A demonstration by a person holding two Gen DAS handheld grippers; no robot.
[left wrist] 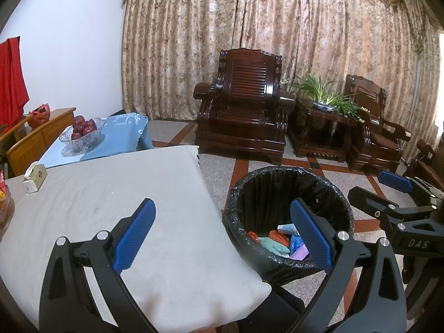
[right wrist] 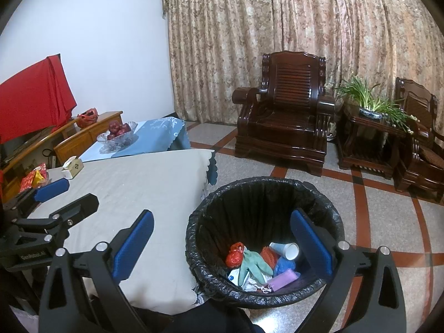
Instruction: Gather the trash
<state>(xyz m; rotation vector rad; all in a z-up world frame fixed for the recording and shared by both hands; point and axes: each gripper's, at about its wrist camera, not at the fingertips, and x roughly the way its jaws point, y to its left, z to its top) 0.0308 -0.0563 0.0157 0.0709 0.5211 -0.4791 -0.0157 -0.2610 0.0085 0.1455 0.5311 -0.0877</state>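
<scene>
Round bin with black plastic liner (right wrist: 263, 238) on floor beside cloth-covered worktop (right wrist: 144, 194). Inside: paper cup, green glove, red bag, purple wrapper. Worktop near bin bare; collection judged near complete. Left gripper (left wrist: 222, 238) and right gripper (right wrist: 222, 245): jaws wide apart, holding nothing.

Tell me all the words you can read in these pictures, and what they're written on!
"DAS": on the black body of the right tool.
"GenRobot.AI": on the black body of the left tool; small, so partly a guess.
Tissue box: has a mark, too blurred to read.
Blue tablecloth: faint script, unreadable.
</scene>
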